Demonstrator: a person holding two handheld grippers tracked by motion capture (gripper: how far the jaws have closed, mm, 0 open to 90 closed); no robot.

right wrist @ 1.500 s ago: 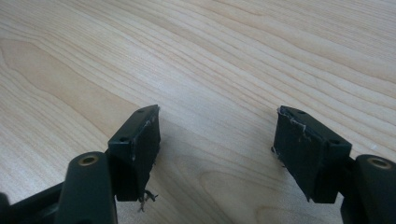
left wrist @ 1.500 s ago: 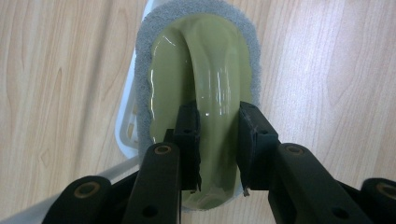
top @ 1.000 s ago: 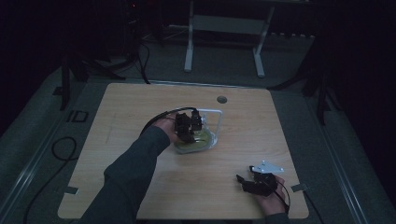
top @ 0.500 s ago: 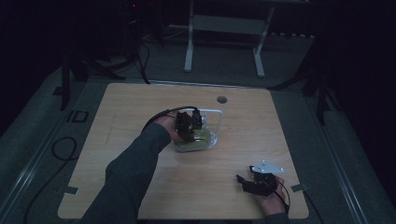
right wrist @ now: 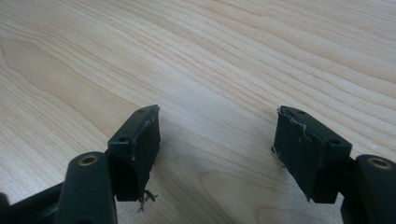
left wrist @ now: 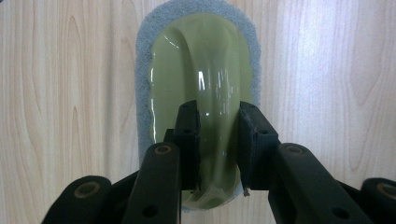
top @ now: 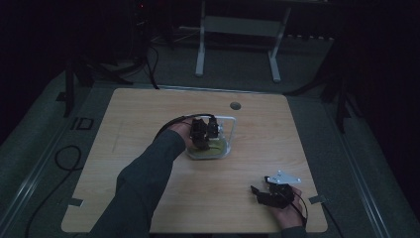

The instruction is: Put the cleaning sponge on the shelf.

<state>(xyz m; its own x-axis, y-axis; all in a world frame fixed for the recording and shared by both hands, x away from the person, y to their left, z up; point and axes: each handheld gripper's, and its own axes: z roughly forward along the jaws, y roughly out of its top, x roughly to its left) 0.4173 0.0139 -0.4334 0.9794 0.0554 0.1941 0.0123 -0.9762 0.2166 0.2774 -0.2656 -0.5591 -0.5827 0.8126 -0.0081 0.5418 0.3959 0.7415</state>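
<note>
Barely anything shifts: the left gripper (left wrist: 217,140) stays clenched on the green scrubber's handle (left wrist: 212,93) mid-surface.
Right gripper (right wrist: 217,144) rests released near the surface's (top: 148,114) right front corner; scrubbing probably continues.

Between my left jaws I see a glossy olive plastic handle (left wrist: 212,93) on rough grey scouring pad (left wrist: 144,70); beneath, matt pale wood-grain table (left wrist: 60,93).

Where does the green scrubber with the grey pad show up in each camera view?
High view: the green scrubber sits mid-table, under the left gripper.
Left gripper view: centre, its raised handle clamped between the jaws.
Right gripper view: not in it.
Shared landmark: the wooden tabletop.
</note>
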